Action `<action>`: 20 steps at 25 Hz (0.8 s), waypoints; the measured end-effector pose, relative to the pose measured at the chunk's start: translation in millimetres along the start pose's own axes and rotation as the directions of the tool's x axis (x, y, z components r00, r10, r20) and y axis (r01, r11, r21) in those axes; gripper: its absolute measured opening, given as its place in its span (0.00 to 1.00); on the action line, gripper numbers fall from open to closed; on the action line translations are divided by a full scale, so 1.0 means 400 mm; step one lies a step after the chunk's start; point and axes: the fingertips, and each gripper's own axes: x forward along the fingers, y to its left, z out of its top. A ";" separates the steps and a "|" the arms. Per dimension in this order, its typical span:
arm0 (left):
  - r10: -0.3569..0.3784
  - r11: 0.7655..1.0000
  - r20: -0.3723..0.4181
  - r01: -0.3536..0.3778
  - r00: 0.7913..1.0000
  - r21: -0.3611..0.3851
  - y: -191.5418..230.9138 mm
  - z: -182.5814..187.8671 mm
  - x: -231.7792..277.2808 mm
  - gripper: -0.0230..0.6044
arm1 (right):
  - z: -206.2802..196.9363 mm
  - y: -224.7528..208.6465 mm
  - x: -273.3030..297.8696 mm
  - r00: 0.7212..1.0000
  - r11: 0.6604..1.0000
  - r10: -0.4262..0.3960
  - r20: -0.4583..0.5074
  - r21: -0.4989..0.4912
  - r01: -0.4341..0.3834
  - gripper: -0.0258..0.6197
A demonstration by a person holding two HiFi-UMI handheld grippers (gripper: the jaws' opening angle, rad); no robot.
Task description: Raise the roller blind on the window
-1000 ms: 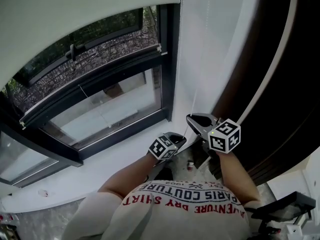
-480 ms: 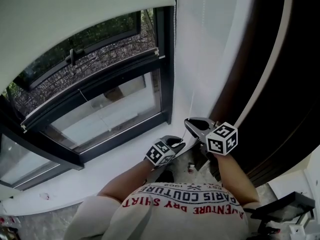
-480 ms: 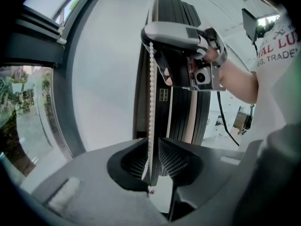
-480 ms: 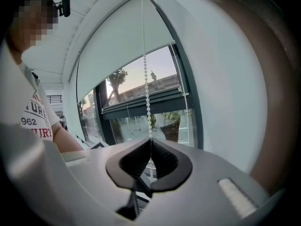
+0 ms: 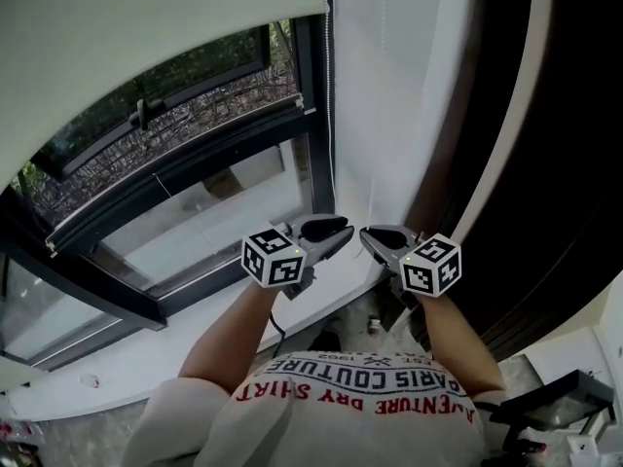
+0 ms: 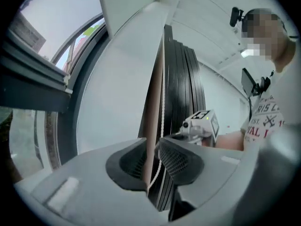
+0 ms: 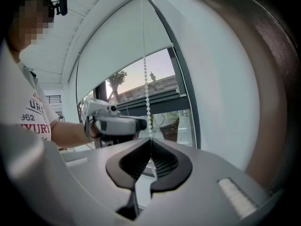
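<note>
The pale roller blind [image 5: 146, 37] covers the top of the window, with dark glass showing below its bottom edge. Its white bead chain [image 5: 328, 86] hangs down beside the right window frame. My right gripper [image 5: 370, 234] is shut on the bead chain [image 7: 146, 79], which runs straight up from its closed jaws [image 7: 150, 142]. At the same height, just left of it, is my left gripper [image 5: 336, 229]. Its jaws have just been opening and now stand apart [image 6: 153, 150]. The chain [image 6: 163, 88] passes loosely between its pads without being pinched.
A black window frame [image 5: 316, 115] and white sill [image 5: 195, 329] lie ahead. A white wall strip [image 5: 389, 86] and a dark brown curtain [image 5: 545, 163] stand to the right. Low at the right is a piece of black-and-white equipment [image 5: 555, 407].
My left gripper has risen from below the right gripper to level beside it, and its jaws have opened. The right gripper has stayed in place, still clamped on the chain.
</note>
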 end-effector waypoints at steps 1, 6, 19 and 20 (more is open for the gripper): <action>-0.014 1.000 0.012 0.014 1.000 0.007 -0.009 0.042 -0.003 0.18 | 0.000 0.003 -0.001 1.000 1.000 0.001 -0.001 -0.001 -0.001 0.05; -0.050 0.994 0.022 0.048 0.998 0.098 -0.052 0.210 0.007 0.18 | 0.003 0.015 -0.001 1.000 1.000 0.013 -0.005 -0.004 -0.013 0.05; -0.080 0.983 0.008 0.077 0.997 0.164 -0.109 0.384 0.074 0.18 | -0.003 0.044 0.008 0.999 0.999 0.040 -0.005 -0.003 -0.040 0.05; -0.077 0.982 0.003 0.075 0.997 0.172 -0.112 0.387 0.075 0.18 | -0.002 0.045 0.007 0.999 0.999 0.039 -0.005 -0.003 -0.039 0.05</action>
